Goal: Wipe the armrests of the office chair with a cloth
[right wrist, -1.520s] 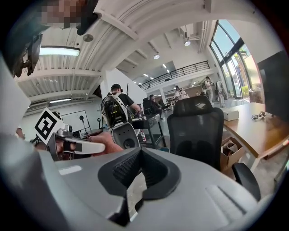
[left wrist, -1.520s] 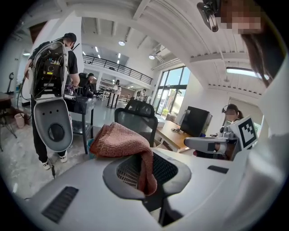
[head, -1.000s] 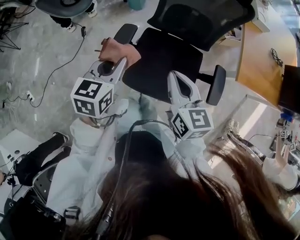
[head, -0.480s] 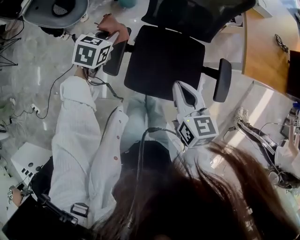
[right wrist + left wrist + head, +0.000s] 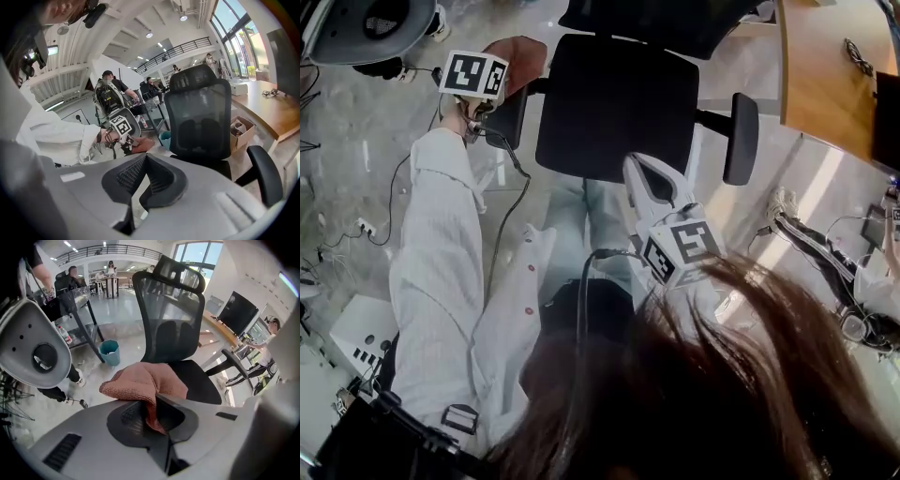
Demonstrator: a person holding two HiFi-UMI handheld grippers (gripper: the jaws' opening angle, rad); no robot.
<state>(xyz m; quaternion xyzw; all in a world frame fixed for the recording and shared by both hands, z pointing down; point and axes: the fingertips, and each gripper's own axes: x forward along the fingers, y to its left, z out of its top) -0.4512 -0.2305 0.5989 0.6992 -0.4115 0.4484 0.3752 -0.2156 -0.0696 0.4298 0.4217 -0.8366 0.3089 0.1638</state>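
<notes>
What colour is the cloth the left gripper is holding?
Dusty pink, a salmon shade. The cloth shows best in the left gripper view.

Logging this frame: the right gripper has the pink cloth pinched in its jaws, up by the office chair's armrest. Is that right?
Not quite: the left gripper holds it. The left gripper view shows the pink cloth pinched in that gripper's jaws, up by the office chair's armrest; the right gripper is shut on nothing.

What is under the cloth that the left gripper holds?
The cloth in the left gripper sits over the far end of an armrest; that end is covered, and only its near part shows.
</notes>
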